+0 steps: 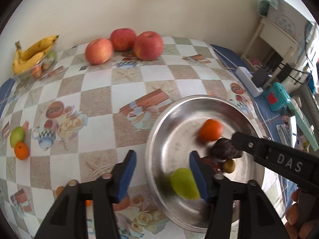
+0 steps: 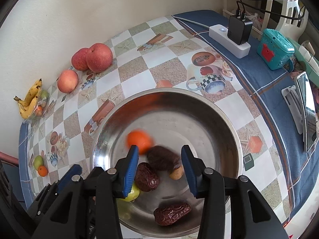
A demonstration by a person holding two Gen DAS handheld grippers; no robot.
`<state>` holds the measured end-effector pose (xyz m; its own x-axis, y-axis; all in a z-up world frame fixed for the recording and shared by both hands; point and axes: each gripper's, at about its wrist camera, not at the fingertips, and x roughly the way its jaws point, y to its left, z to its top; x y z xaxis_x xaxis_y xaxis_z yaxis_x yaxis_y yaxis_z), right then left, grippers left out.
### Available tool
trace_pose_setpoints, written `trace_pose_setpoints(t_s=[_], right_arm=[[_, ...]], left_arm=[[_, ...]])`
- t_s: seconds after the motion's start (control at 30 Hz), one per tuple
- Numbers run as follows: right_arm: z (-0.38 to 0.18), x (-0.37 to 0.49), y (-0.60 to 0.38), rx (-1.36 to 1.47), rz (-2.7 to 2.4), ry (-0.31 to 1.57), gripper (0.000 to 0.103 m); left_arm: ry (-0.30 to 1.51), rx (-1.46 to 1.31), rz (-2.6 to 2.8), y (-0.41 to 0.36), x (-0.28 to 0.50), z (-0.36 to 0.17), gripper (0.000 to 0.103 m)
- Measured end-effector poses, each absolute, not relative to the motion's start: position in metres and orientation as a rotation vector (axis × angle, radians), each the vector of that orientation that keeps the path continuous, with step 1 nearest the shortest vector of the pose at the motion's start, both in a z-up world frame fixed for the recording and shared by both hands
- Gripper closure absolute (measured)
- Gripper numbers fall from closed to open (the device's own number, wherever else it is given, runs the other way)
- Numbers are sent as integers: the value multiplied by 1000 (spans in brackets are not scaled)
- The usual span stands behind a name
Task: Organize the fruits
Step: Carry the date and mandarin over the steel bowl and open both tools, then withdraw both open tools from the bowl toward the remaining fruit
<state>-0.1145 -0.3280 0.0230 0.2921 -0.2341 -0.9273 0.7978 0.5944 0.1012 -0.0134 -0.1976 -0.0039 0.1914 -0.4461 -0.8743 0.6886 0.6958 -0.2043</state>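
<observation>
A steel bowl [image 2: 209, 119] sits on the checked tablecloth. In it lie an orange mandarin [image 2: 139, 142], blurred by motion, several dark red dates [image 2: 162, 157], a small tan fruit [image 2: 176, 173] and a green fruit [image 2: 132, 194]. My right gripper [image 2: 160, 169] is open above the dates, holding nothing. My left gripper [image 1: 161, 177] is open at the bowl's [image 1: 179, 109] left rim, its right finger over the green fruit [image 1: 183, 183]. The mandarin [image 1: 211, 132] also shows there.
Three red apples [image 1: 123, 45] stand by the wall, bananas [image 1: 31, 53] over a bag of small fruit at the far left. A green fruit [image 1: 17, 136] and a mandarin [image 1: 21, 150] lie at the left edge. A power strip [image 2: 229, 39] and a teal box [image 2: 275, 49] sit on the right.
</observation>
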Motion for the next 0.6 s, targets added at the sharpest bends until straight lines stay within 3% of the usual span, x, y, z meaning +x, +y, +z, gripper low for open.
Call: trace_pose_setpoints(t_s=[0.07, 0.1, 0.27, 0.33, 0.6], right_arm=[[21, -114, -326, 629, -755, 1072, 51], [20, -114, -326, 628, -758, 1077, 43], [16, -113, -321, 606, -765, 1109, 39], [16, -110, -317, 586, -763, 1124, 33], [18, -90, -290, 536, -662, 1136, 33]], left_arm=[[1138, 233, -775, -190, -6, -5, 34], [1147, 222, -745, -185, -1, -5, 33], [1196, 173, -583, -153, 24, -12, 26], [1215, 153, -517, -138, 34, -16, 25], [1220, 66, -338, -74, 66, -14, 19]])
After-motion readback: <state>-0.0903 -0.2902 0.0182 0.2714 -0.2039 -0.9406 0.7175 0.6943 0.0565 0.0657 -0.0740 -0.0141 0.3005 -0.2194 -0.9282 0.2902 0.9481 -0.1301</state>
